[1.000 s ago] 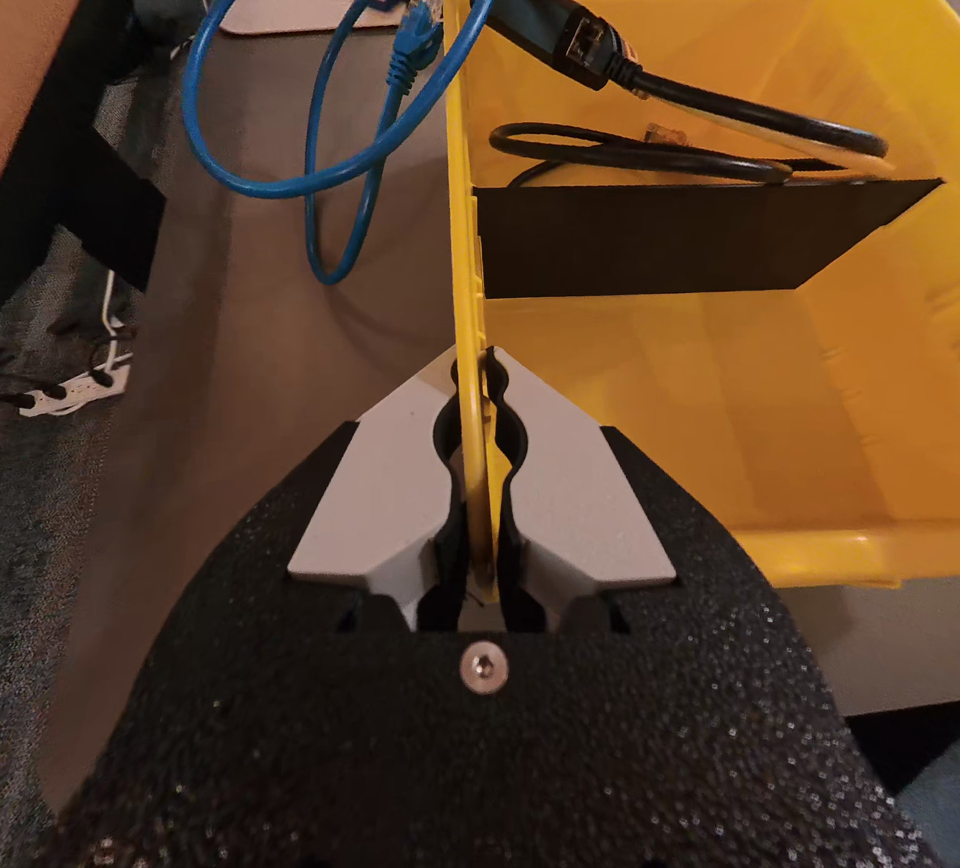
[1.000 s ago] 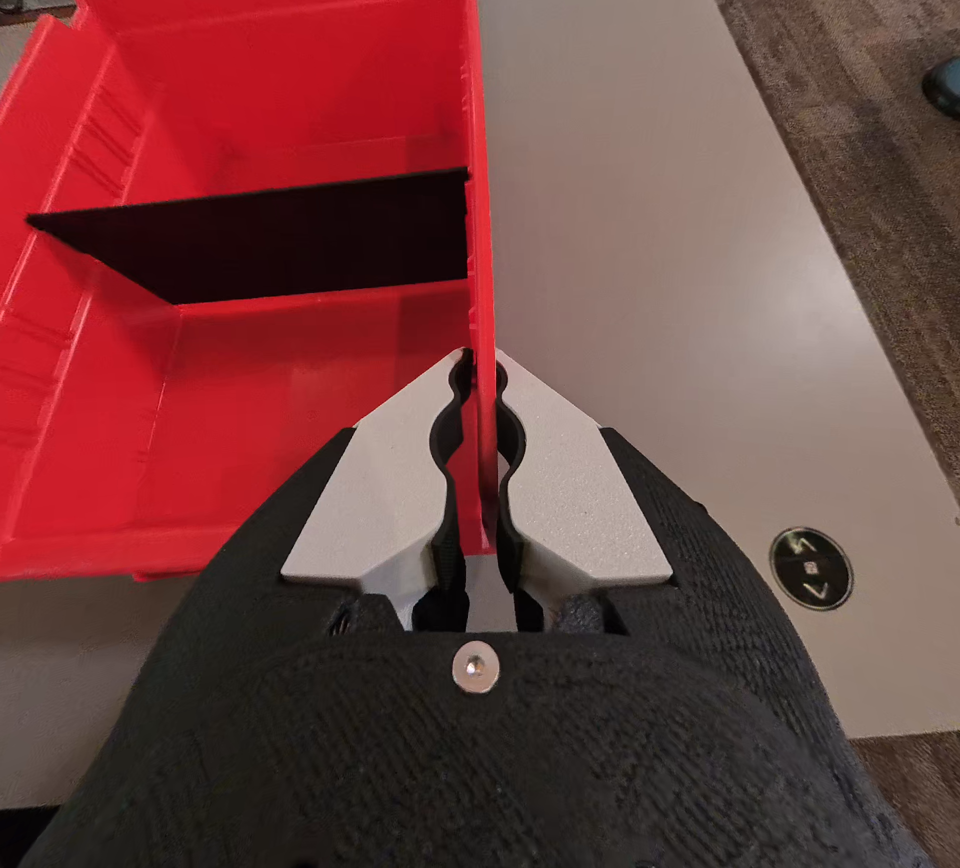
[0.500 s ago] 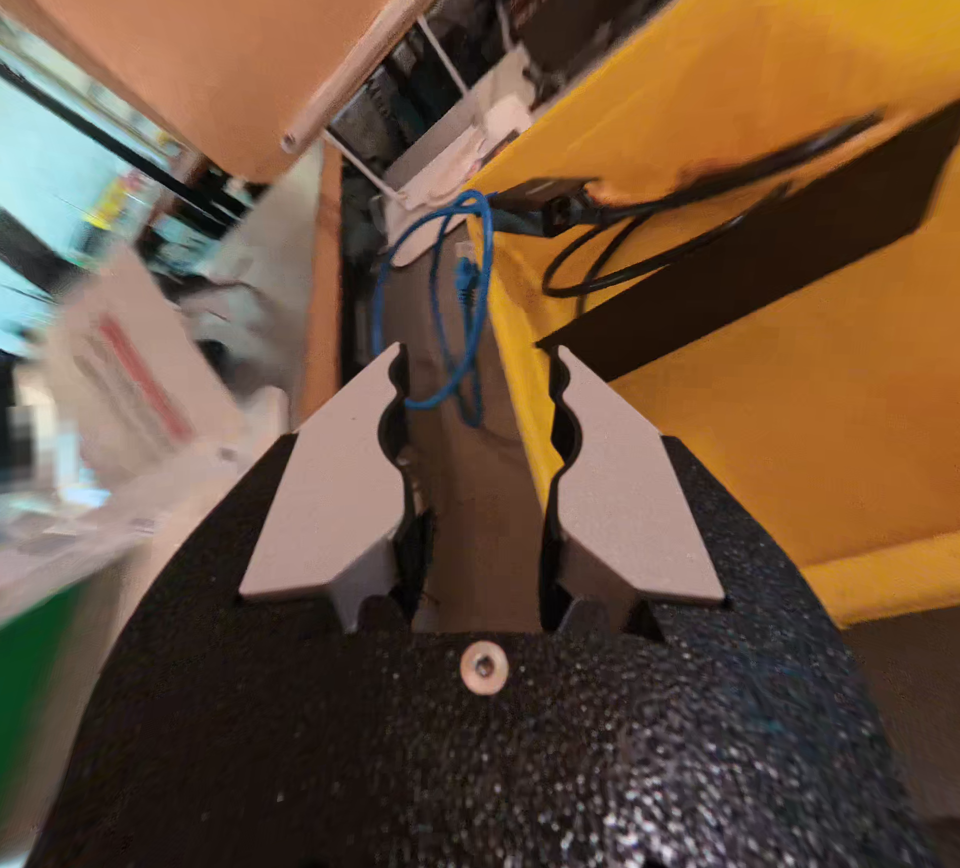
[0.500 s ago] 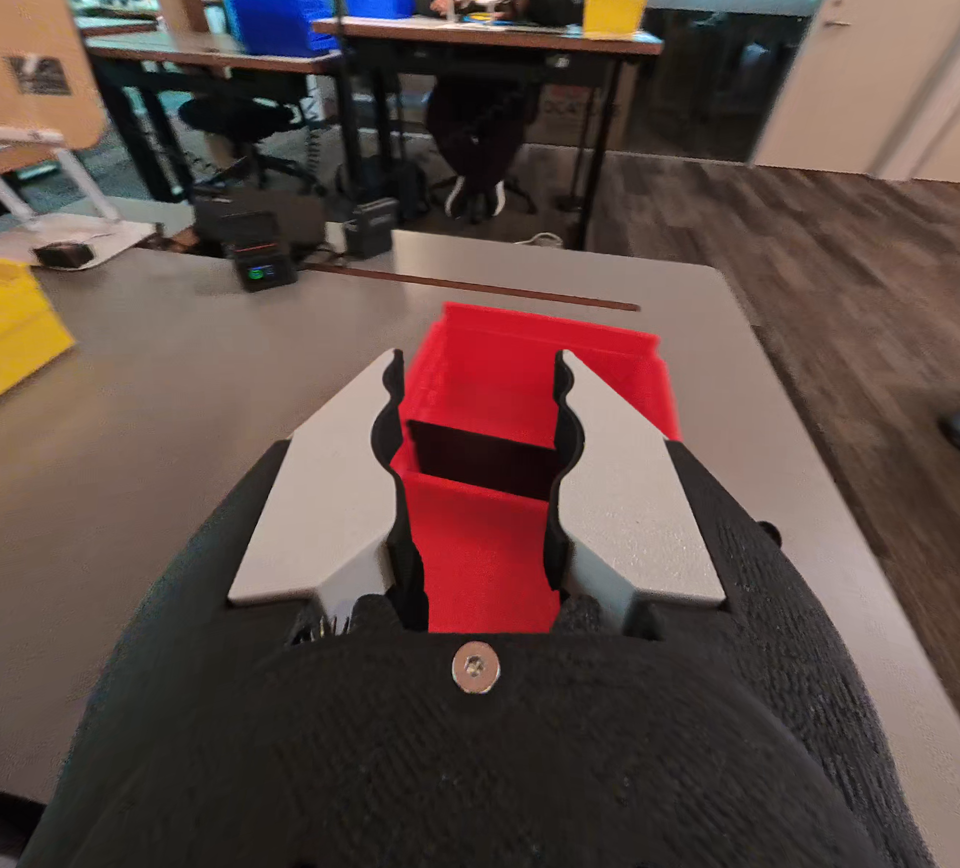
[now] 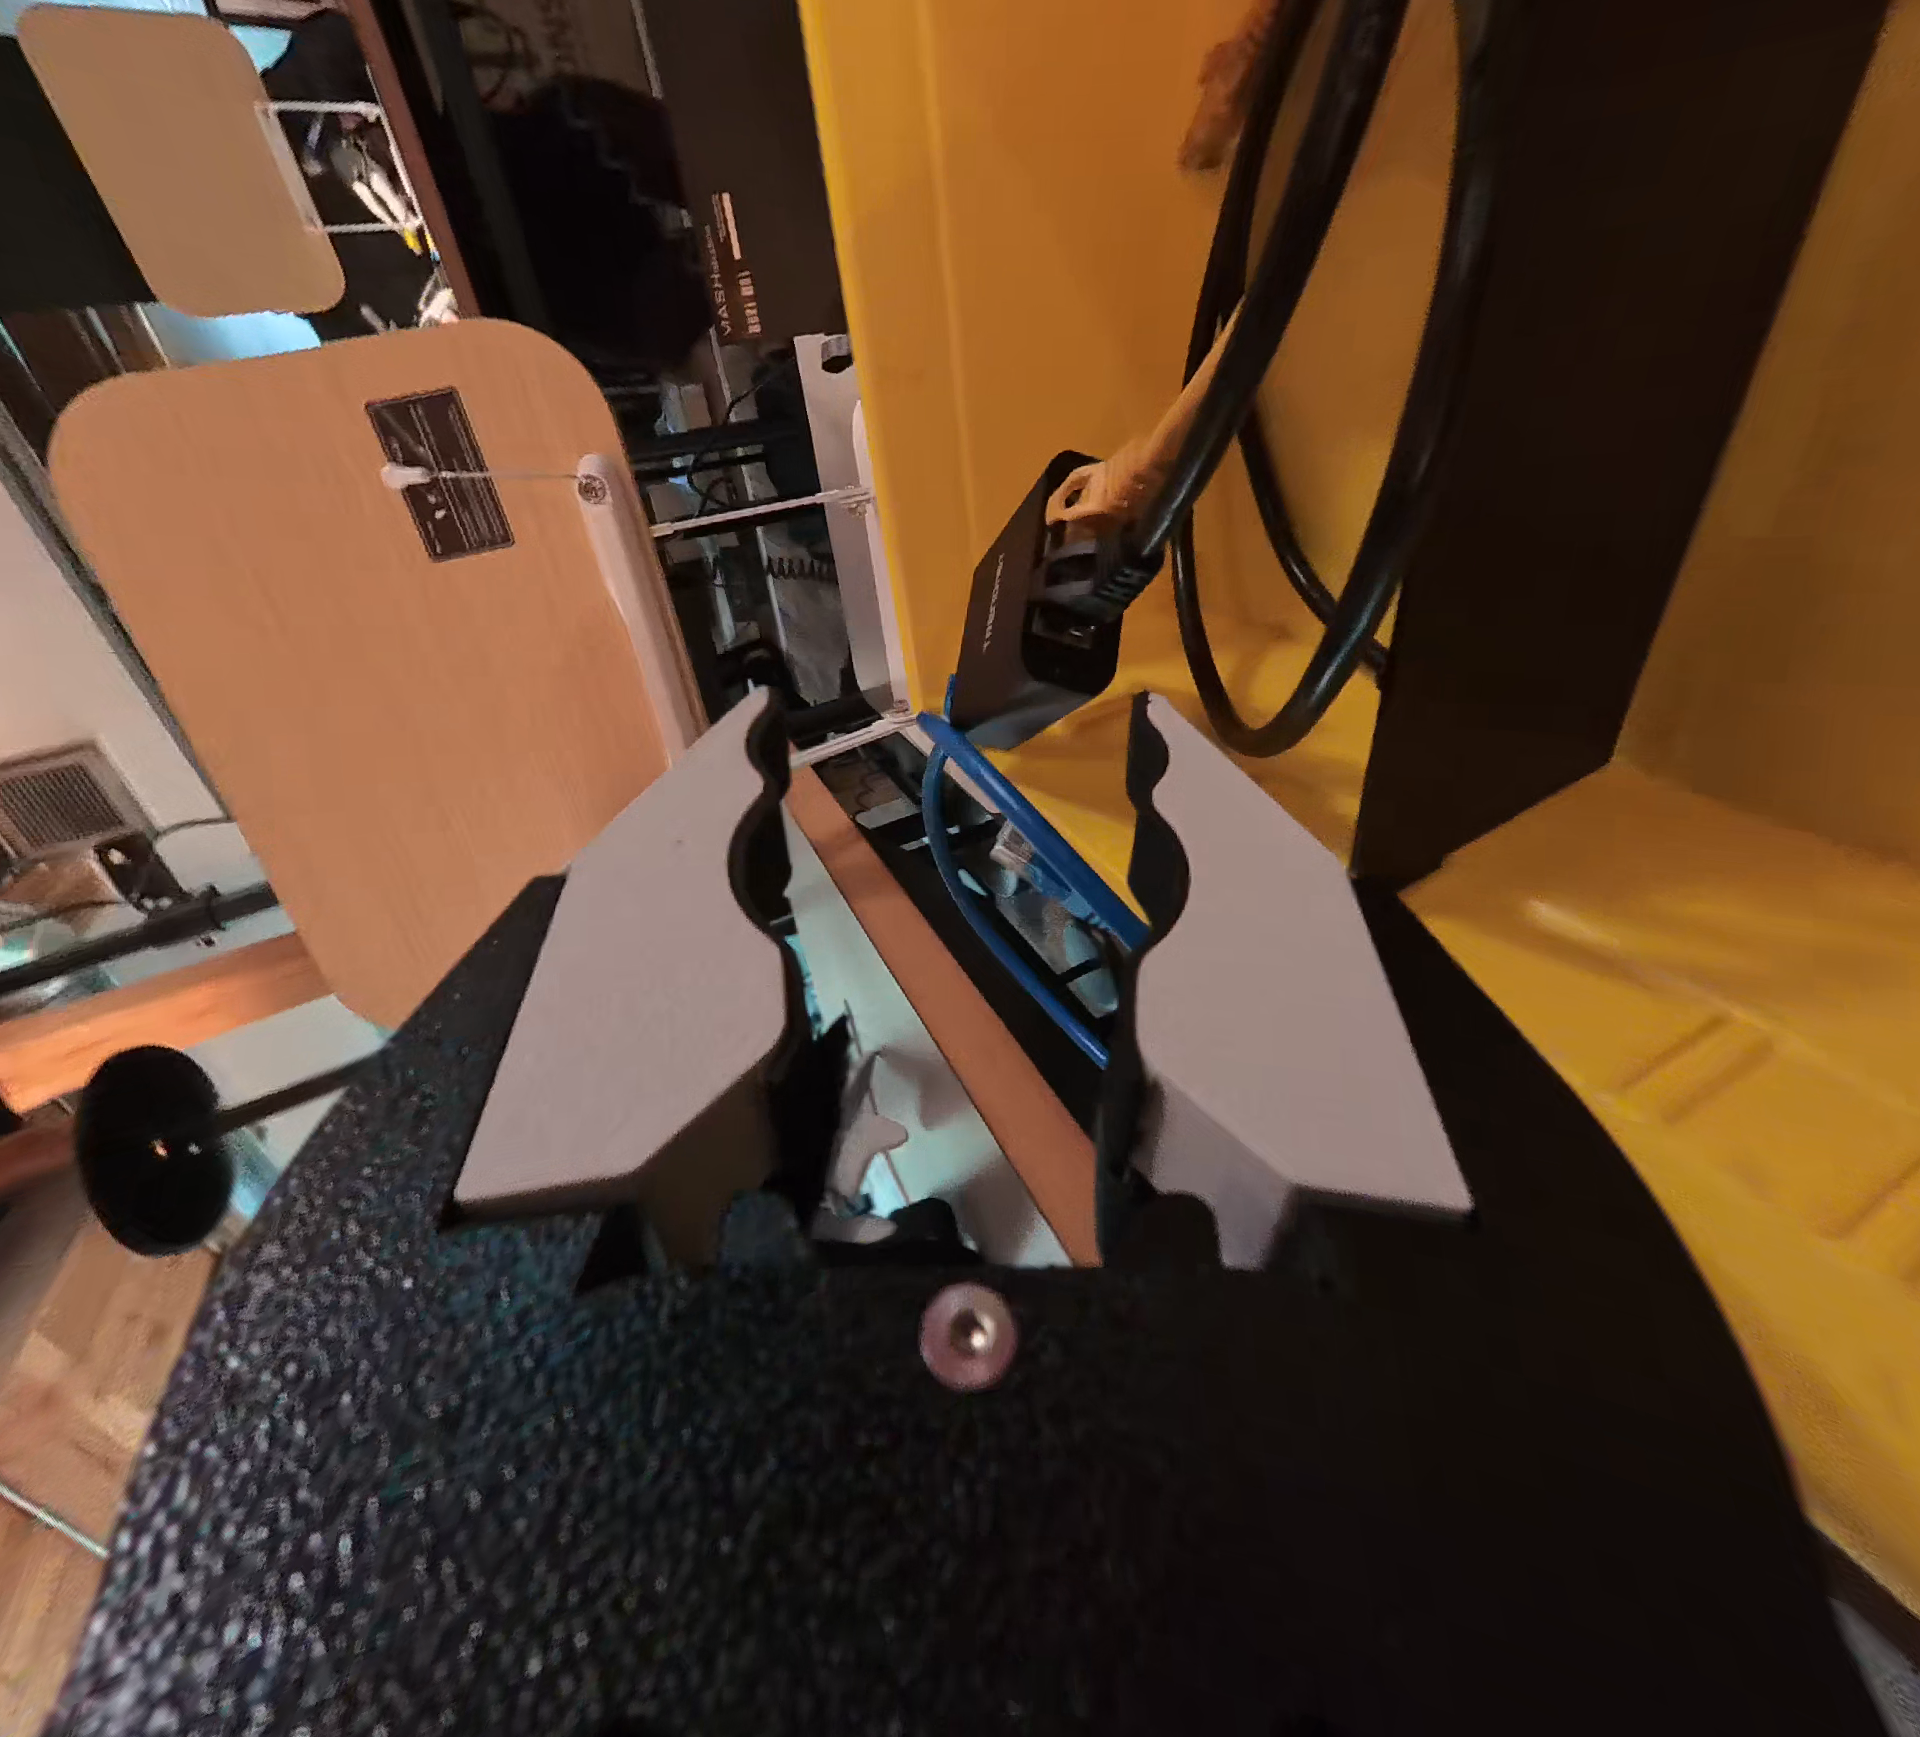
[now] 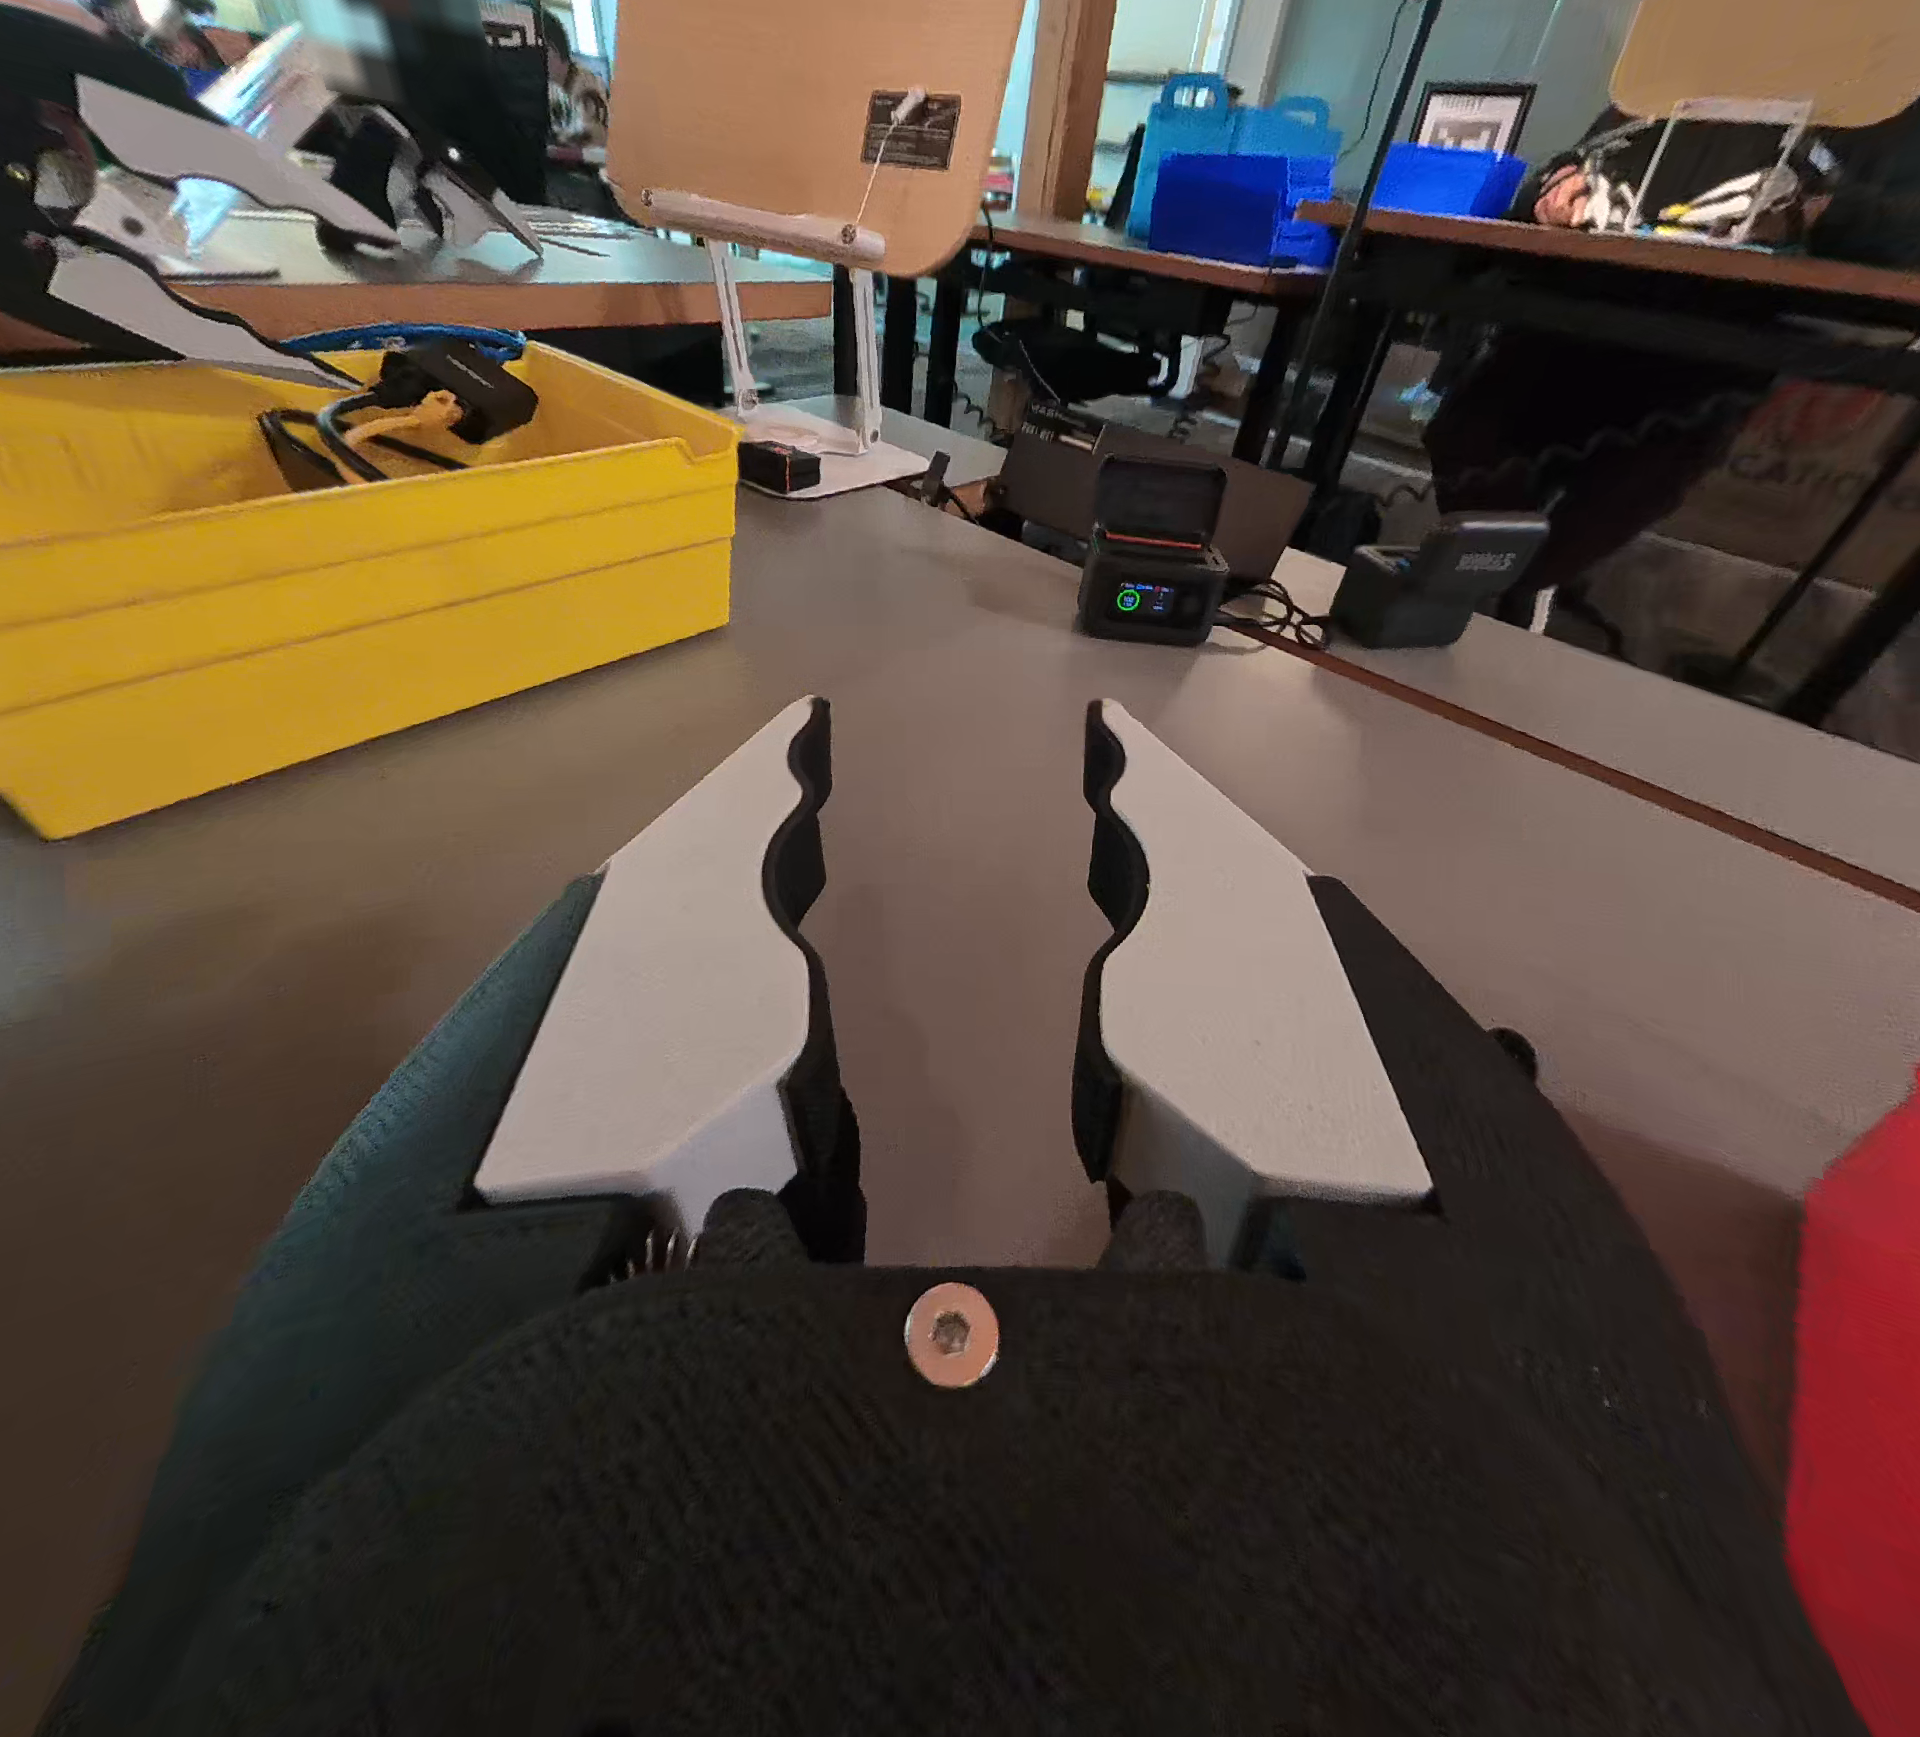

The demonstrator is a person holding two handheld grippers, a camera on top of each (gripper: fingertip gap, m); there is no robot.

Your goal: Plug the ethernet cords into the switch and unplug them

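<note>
The small black switch (image 5: 1039,607) leans on the rim of the yellow bin (image 5: 1039,129), with a black cord (image 5: 1340,233) and a tan cord (image 5: 1143,461) at its ports. A blue cord (image 5: 997,814) loops over the rim, and its loose plug hangs between my left gripper's (image 5: 954,711) open fingers, close to the right pad. The right wrist view shows the bin (image 6: 364,607), the switch (image 6: 457,383), the blue cord (image 6: 416,333) and the left gripper (image 6: 353,305) over the bin's far side. My right gripper (image 6: 956,711) is open and empty, low over the grey table.
A black divider (image 5: 1558,337) splits the yellow bin. A red bin (image 6: 1860,1375) sits at the right edge. A black charger case with a lit screen (image 6: 1143,565) and another black device (image 6: 1434,575) stand at the table's back. A wooden panel on a white stand (image 6: 821,25) stands behind. My hands' fingertips stand some 40 cm from each other.
Both grippers let go of the bin walls, yellow on the left and red on the right, and opened. The left swung round to the switch and blue cord. The right turned left, off the red bin.
</note>
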